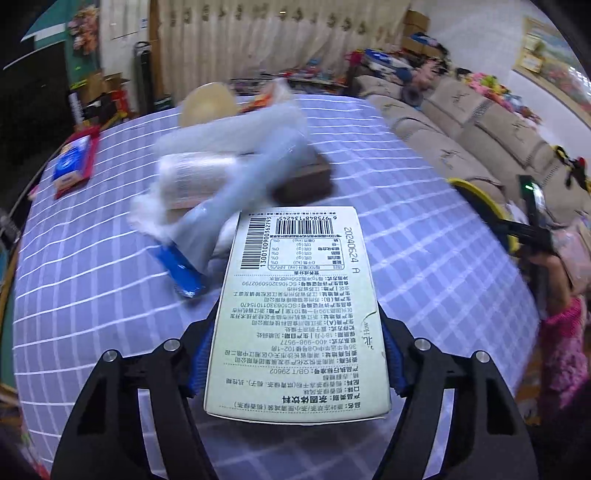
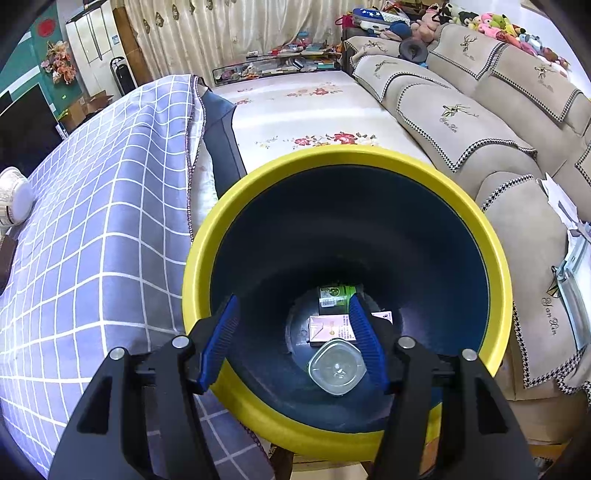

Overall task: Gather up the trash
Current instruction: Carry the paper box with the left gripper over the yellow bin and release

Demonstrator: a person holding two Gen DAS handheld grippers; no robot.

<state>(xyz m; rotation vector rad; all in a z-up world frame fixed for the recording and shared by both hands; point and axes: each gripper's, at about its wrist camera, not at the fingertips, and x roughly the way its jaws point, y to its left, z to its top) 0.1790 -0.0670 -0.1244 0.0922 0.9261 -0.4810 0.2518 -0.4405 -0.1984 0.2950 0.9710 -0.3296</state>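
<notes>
— What's surrounding the table?
— A beige sofa (image 2: 461, 122) is running along the right, with soft toys (image 2: 495, 26) sitting on top. Pale curtains (image 1: 280, 40) are hanging at the back, and a green wall (image 2: 40, 55) is showing at the left.

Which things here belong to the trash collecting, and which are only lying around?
Part of the job:
- pale carton between the left gripper fingers
- yellow-rimmed bin held by the right gripper
- cartons and clear lid in the bin
- plastic wrappers on the checked tablecloth

Just lying about:
- sofa
- plush toys
- curtain
</notes>
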